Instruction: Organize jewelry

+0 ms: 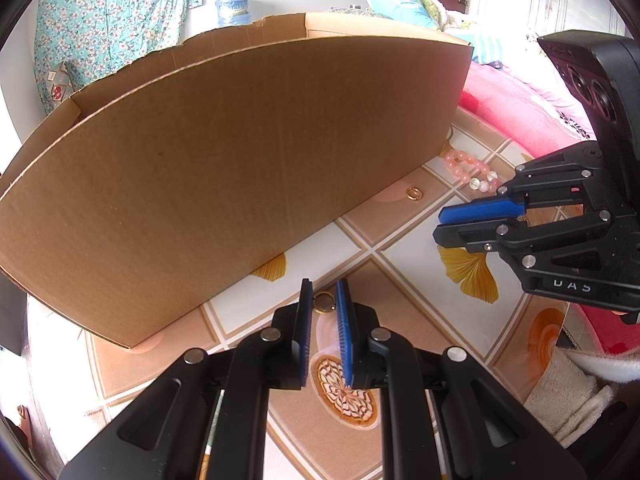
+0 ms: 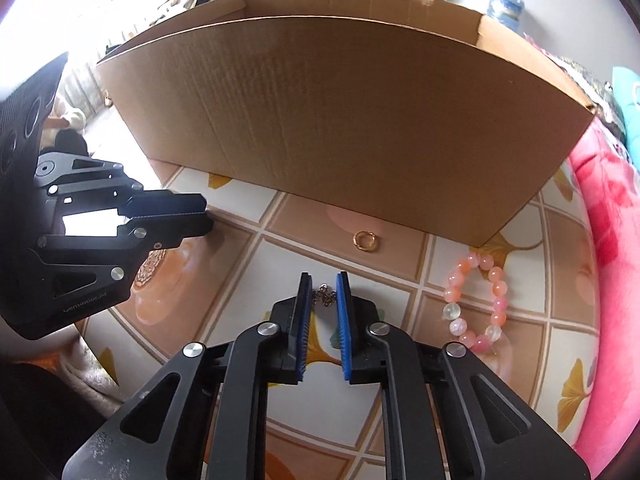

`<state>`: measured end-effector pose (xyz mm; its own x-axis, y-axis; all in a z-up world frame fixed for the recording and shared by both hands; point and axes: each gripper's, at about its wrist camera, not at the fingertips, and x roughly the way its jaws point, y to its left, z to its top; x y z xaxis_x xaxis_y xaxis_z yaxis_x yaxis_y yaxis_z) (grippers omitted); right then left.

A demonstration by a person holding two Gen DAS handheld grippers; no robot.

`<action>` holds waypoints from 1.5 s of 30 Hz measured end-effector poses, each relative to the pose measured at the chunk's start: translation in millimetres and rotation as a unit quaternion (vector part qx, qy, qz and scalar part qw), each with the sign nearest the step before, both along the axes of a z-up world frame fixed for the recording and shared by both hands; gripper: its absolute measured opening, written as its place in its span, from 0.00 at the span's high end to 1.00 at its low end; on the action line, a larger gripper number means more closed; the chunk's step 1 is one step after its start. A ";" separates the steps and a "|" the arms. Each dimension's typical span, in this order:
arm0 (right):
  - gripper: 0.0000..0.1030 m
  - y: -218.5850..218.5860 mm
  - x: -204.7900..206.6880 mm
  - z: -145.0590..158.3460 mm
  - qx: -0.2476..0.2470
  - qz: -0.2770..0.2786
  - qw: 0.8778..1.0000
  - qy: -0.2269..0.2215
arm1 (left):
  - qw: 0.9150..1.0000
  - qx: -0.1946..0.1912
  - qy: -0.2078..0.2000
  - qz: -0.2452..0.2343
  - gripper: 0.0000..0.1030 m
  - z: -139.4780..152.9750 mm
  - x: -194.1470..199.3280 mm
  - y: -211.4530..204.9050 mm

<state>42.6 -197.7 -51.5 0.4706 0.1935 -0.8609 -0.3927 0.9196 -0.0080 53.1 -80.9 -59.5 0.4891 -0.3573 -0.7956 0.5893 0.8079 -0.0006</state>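
A large open cardboard box (image 1: 224, 168) stands on the patterned tablecloth; it also shows in the right wrist view (image 2: 340, 112). A small gold ring (image 2: 365, 241) lies in front of it, also seen in the left wrist view (image 1: 414, 193). A pink bead bracelet (image 2: 480, 300) lies to the right, also in the left wrist view (image 1: 472, 170). My left gripper (image 1: 324, 300) is partly open, with a gold ring pendant (image 1: 323, 303) on the table between its tips. My right gripper (image 2: 324, 294) is partly open around a silver chain (image 2: 326, 298) on the table.
A pink blanket (image 2: 608, 208) borders the table at the right. A beige towel (image 1: 568, 396) lies at the table's near right edge. A floral cloth (image 1: 108, 20) and a water jug (image 1: 233, 9) stand behind the box.
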 end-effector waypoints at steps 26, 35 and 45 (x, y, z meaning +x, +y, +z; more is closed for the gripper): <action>0.99 -56.8 0.2 35.1 0.128 -0.066 0.990 0.000 | 1.000 -0.009 -0.004 0.003 0.90 8.0 0.1 5.3; 0.99 -66.1 -9.1 60.5 0.132 -0.068 0.989 -0.020 | 0.999 -0.031 -0.011 0.004 0.90 23.4 -7.4 17.6; 0.99 -61.8 -23.0 87.1 0.143 -0.058 0.986 -0.056 | 0.996 -0.065 -0.052 -0.016 0.90 65.9 -27.7 30.6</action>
